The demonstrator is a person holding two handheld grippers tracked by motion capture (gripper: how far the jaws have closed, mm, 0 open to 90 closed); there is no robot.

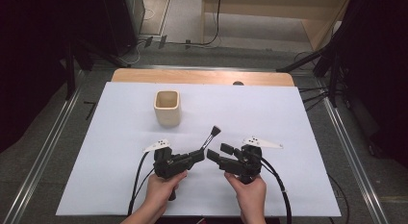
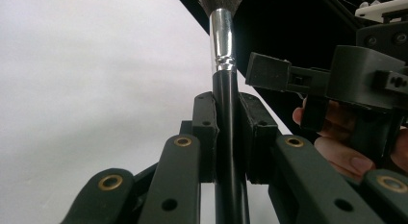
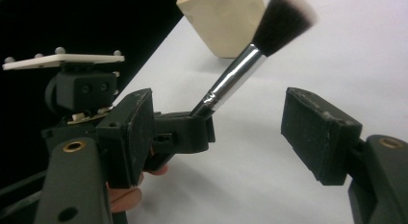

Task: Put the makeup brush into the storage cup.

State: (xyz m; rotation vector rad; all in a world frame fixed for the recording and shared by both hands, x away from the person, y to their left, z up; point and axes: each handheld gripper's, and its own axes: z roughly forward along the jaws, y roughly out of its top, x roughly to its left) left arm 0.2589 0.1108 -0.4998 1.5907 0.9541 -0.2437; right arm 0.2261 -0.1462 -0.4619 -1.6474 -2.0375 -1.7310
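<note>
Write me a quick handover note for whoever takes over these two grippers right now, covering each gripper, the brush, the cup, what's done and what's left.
Left gripper: shut on the black-handled makeup brush with a silver ferrule, which is lifted off the table with its bristles pointing up and away.
Right gripper: open, holding nothing, its jaws wide apart close beside the brush.
Cream square ceramic cup: upright on the white table sheet, farther from the person, with nothing showing inside it.
Done: brush picked up.
Left: probably carrying the brush to the cup and dropping it in, perhaps after passing it to the right gripper.
</note>
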